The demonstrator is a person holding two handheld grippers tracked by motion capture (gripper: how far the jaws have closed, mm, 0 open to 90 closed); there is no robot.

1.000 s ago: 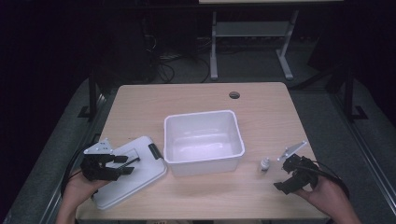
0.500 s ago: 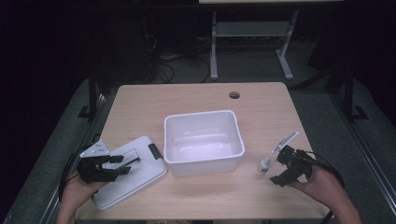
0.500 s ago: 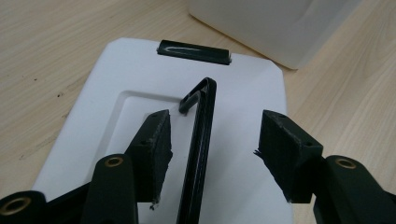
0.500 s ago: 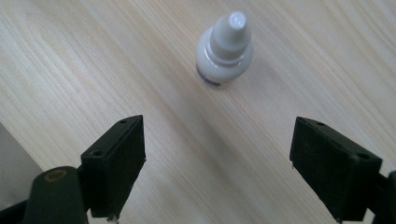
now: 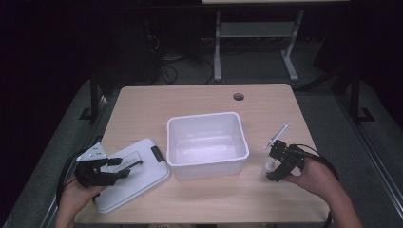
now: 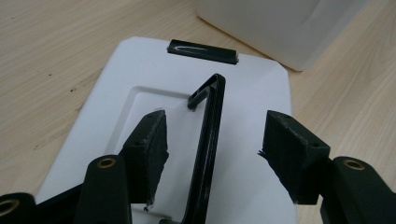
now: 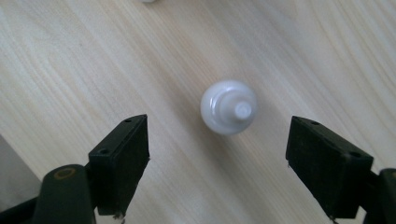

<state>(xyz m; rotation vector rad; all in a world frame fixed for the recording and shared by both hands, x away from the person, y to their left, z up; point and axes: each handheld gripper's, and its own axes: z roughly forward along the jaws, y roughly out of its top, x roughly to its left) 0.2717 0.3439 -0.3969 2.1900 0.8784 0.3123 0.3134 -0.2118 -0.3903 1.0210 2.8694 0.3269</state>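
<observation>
White tub (image 5: 207,142) on worktop (image 5: 199,99) empty, lid (image 5: 130,178) beside it. Left tongs (image 6: 212,144) just opening, spread astride lid handle (image 6: 208,135). Right tongs (image 7: 217,161) spread above small bottle (image 7: 229,107).

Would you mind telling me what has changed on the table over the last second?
The right gripper moved in toward the small white bottle and now hovers open over it. The left gripper has just been opening its jaws around the lid's black handle. The lid and white bin stayed put.

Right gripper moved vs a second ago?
Yes. In the high view the right gripper has shifted toward the white bin and up the table, ending over the small white bottle, jaws open.
</observation>
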